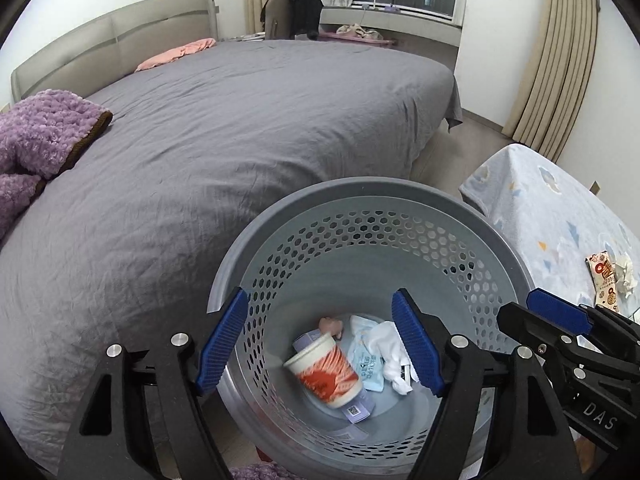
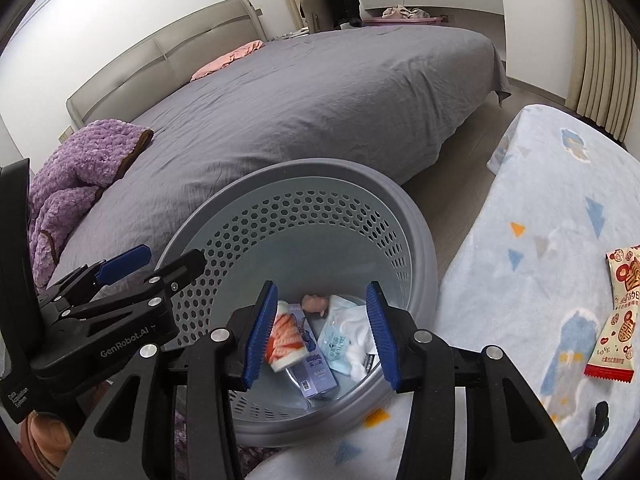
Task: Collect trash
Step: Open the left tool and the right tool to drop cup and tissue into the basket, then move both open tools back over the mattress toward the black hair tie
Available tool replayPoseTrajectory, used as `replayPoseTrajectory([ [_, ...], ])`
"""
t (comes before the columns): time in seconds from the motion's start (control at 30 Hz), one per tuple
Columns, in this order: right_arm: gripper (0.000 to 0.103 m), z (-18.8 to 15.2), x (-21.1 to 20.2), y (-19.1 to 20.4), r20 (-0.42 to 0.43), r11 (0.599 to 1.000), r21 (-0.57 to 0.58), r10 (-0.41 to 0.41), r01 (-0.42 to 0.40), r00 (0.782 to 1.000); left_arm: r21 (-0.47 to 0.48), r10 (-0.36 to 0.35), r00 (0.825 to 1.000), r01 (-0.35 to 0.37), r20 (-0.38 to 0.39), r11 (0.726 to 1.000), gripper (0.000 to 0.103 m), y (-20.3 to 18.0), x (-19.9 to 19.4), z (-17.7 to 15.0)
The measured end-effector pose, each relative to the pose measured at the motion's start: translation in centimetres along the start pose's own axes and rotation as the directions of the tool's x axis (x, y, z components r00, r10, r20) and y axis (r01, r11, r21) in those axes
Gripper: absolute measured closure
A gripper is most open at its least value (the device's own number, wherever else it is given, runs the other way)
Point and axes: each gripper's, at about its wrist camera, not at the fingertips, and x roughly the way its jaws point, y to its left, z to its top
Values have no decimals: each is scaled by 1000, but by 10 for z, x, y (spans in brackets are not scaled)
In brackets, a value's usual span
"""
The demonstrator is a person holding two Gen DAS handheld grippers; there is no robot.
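Note:
A grey perforated bin [image 1: 304,208] stands on the floor between the bed and a low table; it also shows in the right wrist view [image 2: 404,216]. Inside lie a red-and-white paper cup [image 1: 326,372], a light blue packet [image 1: 366,364], a white crumpled tissue [image 1: 386,344], a purple box [image 2: 316,372] and a pink scrap [image 2: 316,304]. My left gripper [image 1: 320,344] is open and empty above the bin. My right gripper [image 2: 322,332] is open and empty above the bin. Snack wrappers [image 2: 618,320] lie on the table at the right, with crumpled paper [image 1: 624,274] beside them.
A large bed with a grey sheet [image 1: 240,140] fills the left. A purple fluffy blanket [image 1: 36,136] lies on its near corner. The low table wears a pale blue patterned cloth [image 2: 540,240]. Beige curtains [image 1: 556,60] hang at the right.

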Motion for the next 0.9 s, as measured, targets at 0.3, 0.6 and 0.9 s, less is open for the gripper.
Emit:
replayPoseTrajectory([
  [0.3, 58, -1, 0, 1, 0, 1000, 0, -3, 3, 1000, 1, 12, 1000, -12, 9, 1000, 25, 1, -2, -1],
  [0.6, 58, -6, -6, -3, 1, 1000, 14, -9, 9, 1000, -3, 11, 1000, -11, 15, 1000, 19, 1, -3, 0],
  [0.9, 55, -11, -18, -8, 8, 999, 30, -19, 19, 1000, 12, 20, 999, -20, 31, 1000, 14, -2, -8, -1],
])
